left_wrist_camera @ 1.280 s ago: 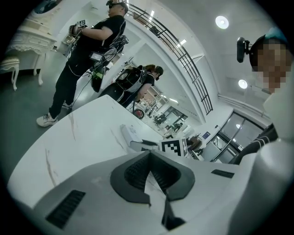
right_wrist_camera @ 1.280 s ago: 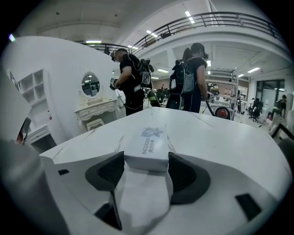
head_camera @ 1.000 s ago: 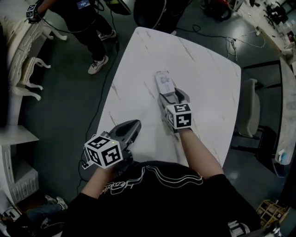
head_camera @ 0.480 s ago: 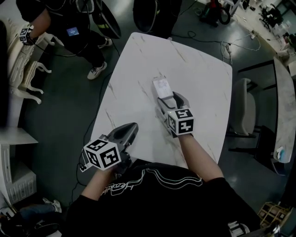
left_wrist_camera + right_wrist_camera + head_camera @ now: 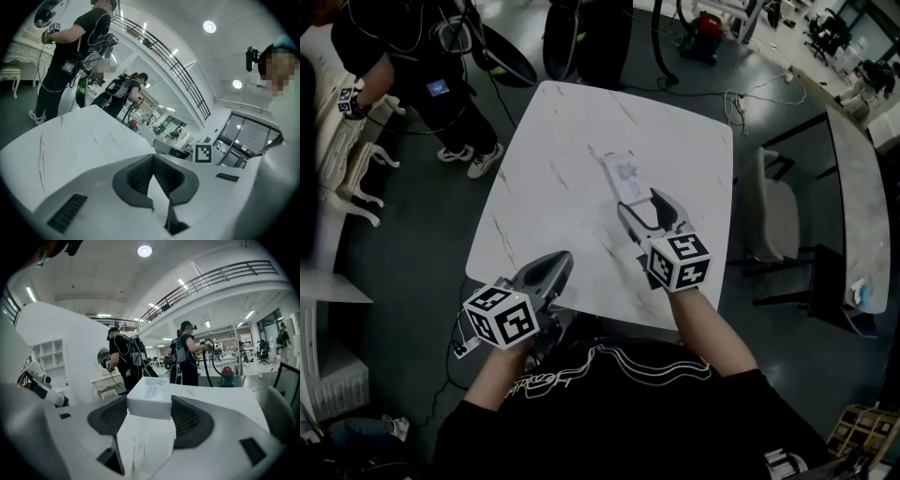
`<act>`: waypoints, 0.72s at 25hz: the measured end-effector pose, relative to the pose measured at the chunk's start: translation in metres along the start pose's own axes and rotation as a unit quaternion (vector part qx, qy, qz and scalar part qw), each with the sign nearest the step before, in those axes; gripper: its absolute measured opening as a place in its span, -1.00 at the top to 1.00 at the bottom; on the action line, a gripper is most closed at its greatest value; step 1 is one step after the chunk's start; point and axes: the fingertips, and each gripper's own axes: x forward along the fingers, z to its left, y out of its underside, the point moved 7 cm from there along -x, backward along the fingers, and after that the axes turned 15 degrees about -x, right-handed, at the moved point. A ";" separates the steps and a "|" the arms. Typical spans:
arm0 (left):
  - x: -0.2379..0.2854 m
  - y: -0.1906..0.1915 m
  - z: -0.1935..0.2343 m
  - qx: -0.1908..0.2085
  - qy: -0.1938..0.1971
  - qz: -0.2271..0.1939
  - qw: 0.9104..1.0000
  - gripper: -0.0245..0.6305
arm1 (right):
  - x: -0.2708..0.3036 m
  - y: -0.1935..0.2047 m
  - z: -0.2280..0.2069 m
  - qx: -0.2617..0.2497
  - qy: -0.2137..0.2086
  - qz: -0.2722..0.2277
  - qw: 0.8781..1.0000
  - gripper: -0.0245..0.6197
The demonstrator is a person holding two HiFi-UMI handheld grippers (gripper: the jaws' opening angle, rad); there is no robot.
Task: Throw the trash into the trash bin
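Observation:
A white rectangular box (image 5: 622,175) lies lengthwise over the middle of the white marble table (image 5: 553,159). My right gripper (image 5: 643,200) is shut on its near end. In the right gripper view the box (image 5: 151,396) fills the gap between the two dark pads (image 5: 190,420). My left gripper (image 5: 559,260) hovers at the table's near left edge, shut, with nothing between its jaws. In the left gripper view my left gripper (image 5: 153,163) points over the bare tabletop (image 5: 75,140). No trash bin shows in any view.
A person (image 5: 412,66) stands beyond the table's far left corner, and another (image 5: 581,37) stands at its far edge. A pale chair (image 5: 766,211) sits close to the table's right side, with a long grey counter (image 5: 855,206) beyond it. Cables (image 5: 750,94) trail on the dark floor.
The head view has swung, so the table sits more to the left. Both grippers keep their stance, the right one still shut on the box. The person at far left has stepped closer.

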 end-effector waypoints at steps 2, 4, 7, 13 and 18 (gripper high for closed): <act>0.000 0.012 -0.019 0.006 0.007 -0.005 1.000 0.91 | -0.033 -0.006 -0.005 0.006 0.004 -0.022 1.000 -0.07; -0.003 0.018 -0.036 0.014 0.018 -0.010 1.000 0.91 | -0.062 -0.015 -0.006 0.013 0.009 -0.043 0.999 -0.07; -0.011 0.021 -0.057 0.023 0.039 -0.022 0.999 0.91 | -0.096 -0.029 -0.002 0.026 0.013 -0.072 0.997 -0.07; -0.013 0.076 -0.123 0.040 0.067 -0.047 0.996 0.91 | -0.197 -0.030 -0.013 0.052 0.001 -0.125 0.991 -0.07; -0.028 0.096 -0.147 0.044 0.071 -0.065 0.994 0.91 | -0.235 -0.041 -0.005 0.040 -0.015 -0.157 0.987 -0.07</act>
